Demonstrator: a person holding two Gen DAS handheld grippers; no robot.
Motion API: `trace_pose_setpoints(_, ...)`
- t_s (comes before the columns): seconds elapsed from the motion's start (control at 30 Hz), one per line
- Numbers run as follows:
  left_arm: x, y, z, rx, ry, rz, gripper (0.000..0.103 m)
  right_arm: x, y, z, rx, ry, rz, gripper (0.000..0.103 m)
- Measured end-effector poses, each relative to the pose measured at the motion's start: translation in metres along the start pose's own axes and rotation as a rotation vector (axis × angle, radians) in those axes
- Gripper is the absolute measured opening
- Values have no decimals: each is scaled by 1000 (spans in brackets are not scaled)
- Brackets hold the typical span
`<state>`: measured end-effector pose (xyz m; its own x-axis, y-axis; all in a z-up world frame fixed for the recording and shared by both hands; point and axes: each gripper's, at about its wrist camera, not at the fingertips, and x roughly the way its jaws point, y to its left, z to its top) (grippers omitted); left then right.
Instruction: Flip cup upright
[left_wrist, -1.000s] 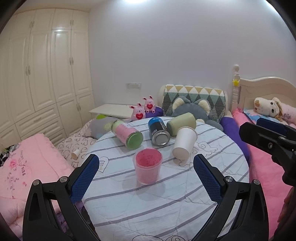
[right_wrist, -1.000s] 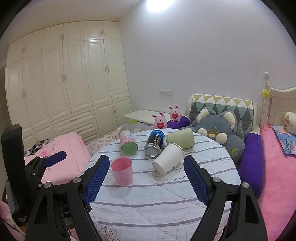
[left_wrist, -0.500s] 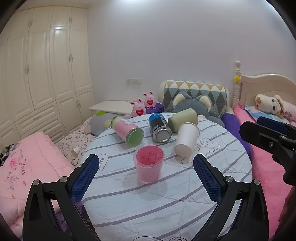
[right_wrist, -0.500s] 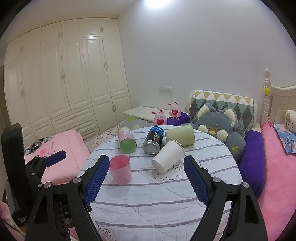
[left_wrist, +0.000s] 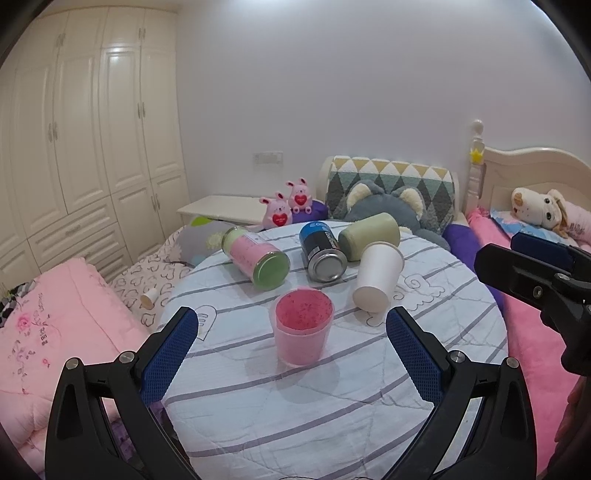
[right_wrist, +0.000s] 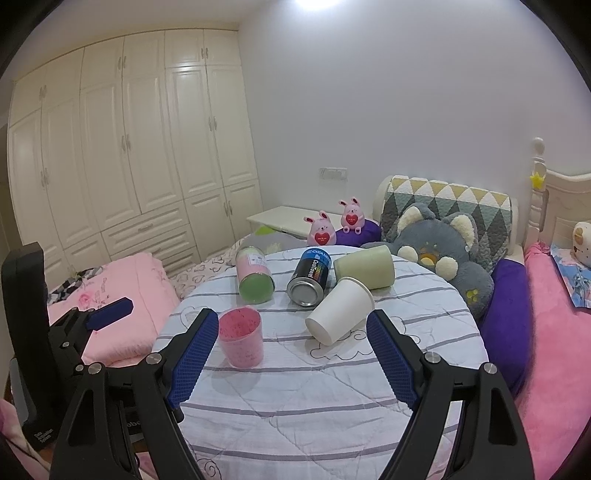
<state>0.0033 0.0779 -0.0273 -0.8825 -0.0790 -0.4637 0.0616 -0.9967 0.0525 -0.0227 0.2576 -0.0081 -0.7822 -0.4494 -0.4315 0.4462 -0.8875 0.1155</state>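
While both grippers (left_wrist: 291, 345) (right_wrist: 291, 354) gape released, white cup (right_wrist: 340, 311) lies tipped beside upright pink cup (left_wrist: 302, 326).

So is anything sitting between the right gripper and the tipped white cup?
Nothing visible. The white cup lies on its side directly ahead of the open right gripper; the upright pink cup stands off to the left.

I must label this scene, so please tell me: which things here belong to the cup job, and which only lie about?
For the job: white cup and green cup, both on their sides; pink cup, upright; both open tools.

Lying about: pink can, blue can, plush toys.
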Motion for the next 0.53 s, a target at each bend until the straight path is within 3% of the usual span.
trace_pose_setpoints(0.53, 21, 5, -5, 11, 46, -33, 103, 21, -2, 0, 3, 38, 7, 84)
